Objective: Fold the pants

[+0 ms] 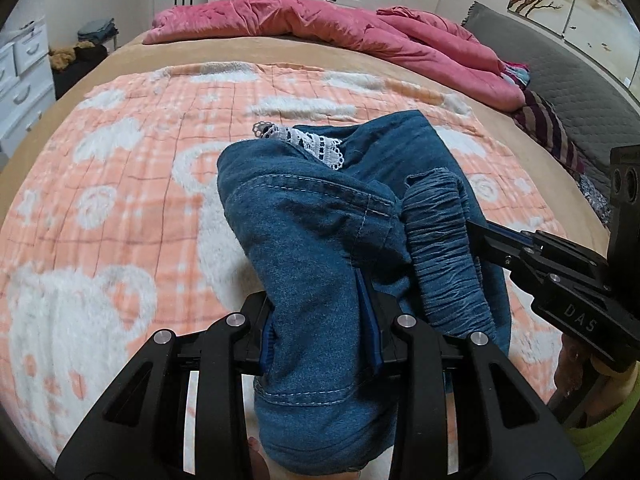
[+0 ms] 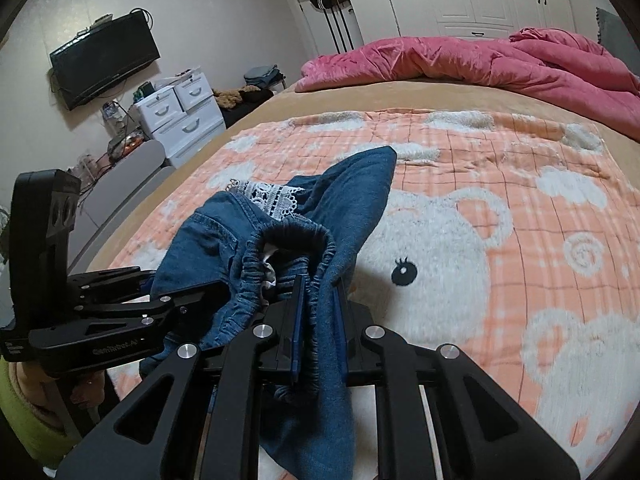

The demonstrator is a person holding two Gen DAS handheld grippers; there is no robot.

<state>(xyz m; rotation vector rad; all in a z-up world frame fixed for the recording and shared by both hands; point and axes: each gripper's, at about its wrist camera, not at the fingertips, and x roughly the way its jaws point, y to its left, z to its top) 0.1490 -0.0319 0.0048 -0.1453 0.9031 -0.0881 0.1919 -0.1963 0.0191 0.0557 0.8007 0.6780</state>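
Small blue denim pants [image 1: 320, 232] with an elastic waistband [image 1: 444, 248] and white lace trim [image 1: 308, 142] hang bunched above the bed. My left gripper [image 1: 320, 316] is shut on the denim, with cloth draped between and below its fingers. My right gripper [image 2: 318, 308] is shut on the gathered waistband [image 2: 296, 240]; it shows at the right of the left wrist view [image 1: 480, 236]. The left gripper shows at the left of the right wrist view [image 2: 160, 292]. The pants [image 2: 352, 188] lift off the blanket in a loose heap.
An orange-and-white bear blanket [image 1: 120, 184] covers the bed. A pink duvet [image 1: 320, 24] lies bunched at the far edge, with a grey headboard [image 1: 560, 64] to the right. White drawers [image 2: 180, 108] and a wall TV [image 2: 104, 56] stand beside the bed.
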